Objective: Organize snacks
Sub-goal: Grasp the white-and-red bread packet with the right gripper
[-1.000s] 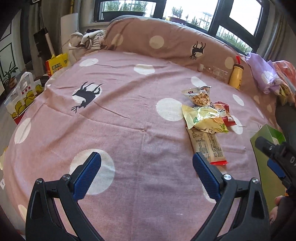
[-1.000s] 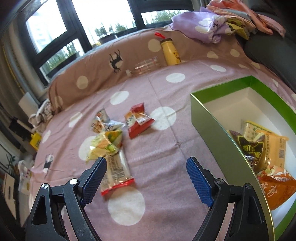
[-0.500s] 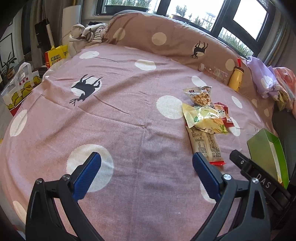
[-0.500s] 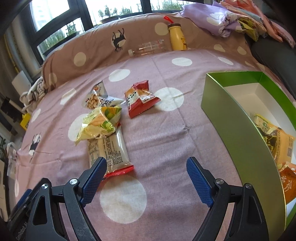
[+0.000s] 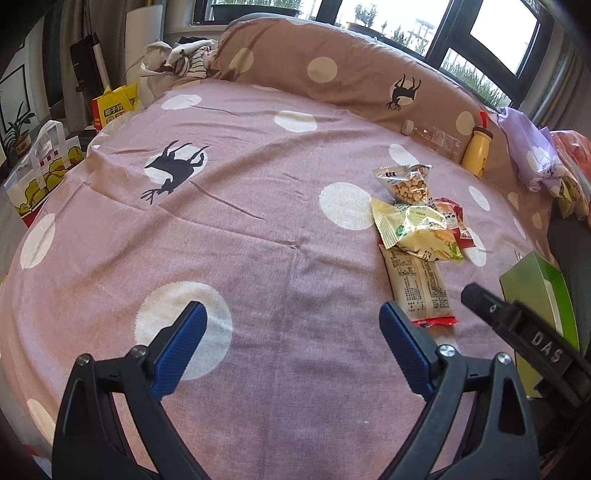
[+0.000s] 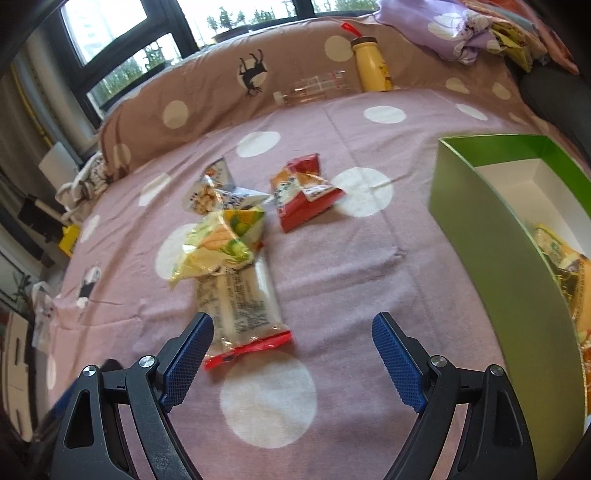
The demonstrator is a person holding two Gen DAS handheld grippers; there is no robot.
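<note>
Several snack packets lie on the pink spotted bedsheet: a long beige packet with a red end [image 6: 240,306], a yellow-green packet [image 6: 221,245] overlapping its far end, a red packet [image 6: 303,192] and a clear peanut packet [image 6: 210,192]. My right gripper [image 6: 293,323] is open just above the sheet, its left finger beside the beige packet's red end. The green box [image 6: 495,236] on the right holds several packets [image 6: 569,258]. My left gripper [image 5: 291,314] hovers over bare sheet, its jaws closing with nothing between them. The beige packet [image 5: 417,284] lies to its right.
A yellow bottle [image 6: 369,66] and a clear bottle [image 6: 314,86] lean on the brown spotted bolster [image 6: 207,96] at the back. Purple cloth [image 6: 443,29] is piled at the back right. Paper bags [image 5: 44,166] stand beside the bed on the left.
My right gripper has come down and closer to the snack pile, so the beige packet now lies by its left finger. Its body has entered the left wrist view at the right.
</note>
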